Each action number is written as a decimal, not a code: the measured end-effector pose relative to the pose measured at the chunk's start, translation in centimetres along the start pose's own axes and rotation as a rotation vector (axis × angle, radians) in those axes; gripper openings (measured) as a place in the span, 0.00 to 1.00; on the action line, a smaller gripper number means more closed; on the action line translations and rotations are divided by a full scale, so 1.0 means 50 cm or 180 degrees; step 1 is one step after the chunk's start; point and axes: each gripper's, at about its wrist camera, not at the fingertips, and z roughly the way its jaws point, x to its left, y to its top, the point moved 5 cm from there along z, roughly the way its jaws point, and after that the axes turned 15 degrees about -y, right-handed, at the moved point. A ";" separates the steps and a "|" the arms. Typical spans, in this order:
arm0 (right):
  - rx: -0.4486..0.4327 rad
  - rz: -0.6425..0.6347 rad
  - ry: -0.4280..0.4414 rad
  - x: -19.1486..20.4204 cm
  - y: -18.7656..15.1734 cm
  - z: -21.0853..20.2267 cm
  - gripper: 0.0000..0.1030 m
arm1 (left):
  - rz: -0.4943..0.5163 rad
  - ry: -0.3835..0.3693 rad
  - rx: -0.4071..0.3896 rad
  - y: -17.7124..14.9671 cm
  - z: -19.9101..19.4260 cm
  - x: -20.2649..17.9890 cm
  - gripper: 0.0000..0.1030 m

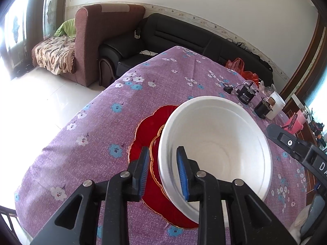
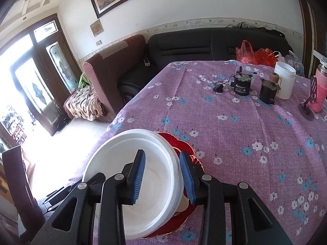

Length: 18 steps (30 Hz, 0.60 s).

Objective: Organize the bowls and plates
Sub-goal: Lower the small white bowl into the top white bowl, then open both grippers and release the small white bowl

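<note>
A white foam bowl (image 1: 220, 143) sits on a red scalloped plate (image 1: 143, 134) with a gold rim, on the purple floral tablecloth (image 1: 98, 126). My left gripper (image 1: 163, 173) is open, its two blue pads straddling the bowl's left rim. My right gripper (image 2: 162, 176) is open too, its pads straddling the bowl's (image 2: 143, 179) right rim above the red plate (image 2: 179, 145). The right gripper's black body (image 1: 302, 153) shows at the right edge of the left wrist view. Whether the pads touch the rim I cannot tell.
At the table's far right stand a black motor (image 2: 241, 84), a dark cylinder (image 2: 267, 91), a white jar (image 2: 284, 80), a pink cup (image 2: 317, 94) and a black stand (image 2: 306, 106). Red bags (image 2: 253, 55) lie at the far edge. Sofas (image 2: 184, 47) stand beyond.
</note>
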 end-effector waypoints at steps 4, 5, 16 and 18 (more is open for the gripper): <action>0.0002 -0.0003 -0.0114 -0.018 -0.008 0.002 0.37 | -0.0027 -0.0002 -0.0034 -0.001 -0.006 0.003 0.36; 0.0009 -0.0006 -0.0128 -0.020 -0.011 0.004 0.37 | -0.0028 -0.0002 -0.0035 -0.001 -0.007 0.002 0.37; 0.0071 0.0046 -0.0050 -0.025 -0.027 0.012 0.37 | -0.0089 0.0016 -0.0078 -0.004 -0.026 0.007 0.63; 0.0081 0.0073 -0.0040 -0.029 -0.030 0.011 0.37 | -0.0095 0.0015 -0.0095 -0.006 -0.031 0.006 0.67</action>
